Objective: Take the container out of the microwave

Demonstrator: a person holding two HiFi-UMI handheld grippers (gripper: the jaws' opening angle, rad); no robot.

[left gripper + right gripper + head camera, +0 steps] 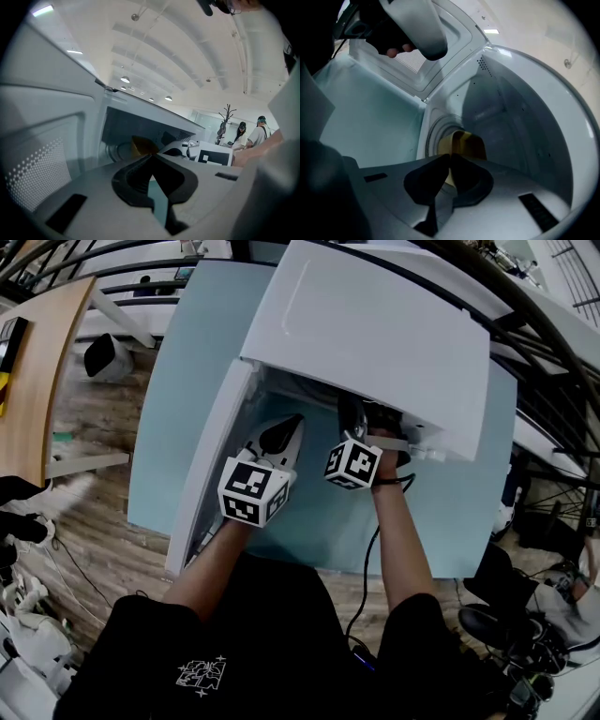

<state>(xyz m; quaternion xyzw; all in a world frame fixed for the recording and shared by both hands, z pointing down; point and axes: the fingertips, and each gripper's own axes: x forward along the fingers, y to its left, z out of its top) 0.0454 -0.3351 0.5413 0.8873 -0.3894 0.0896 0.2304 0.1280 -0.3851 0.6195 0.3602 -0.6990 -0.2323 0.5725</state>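
Progress is slight: the microwave [375, 334] stands on the blue table [187, 381] with its door [211, 456] swung open to the left, and that is all we can count as done. The yellowish container [466, 144] sits deep inside the cavity on the round turntable [432, 136], not yet lifted. Our right gripper [450, 158] reaches into the opening and points at it, its tips pressed together just in front of the container. We cannot tell whether they touch it, and nothing sits between them. Our left gripper [151, 158] hangs near the open door, jaws likewise closed on nothing. By our judgement, what remains is nearly everything: open the right jaws, take the container by its wall, and draw it out onto the table.
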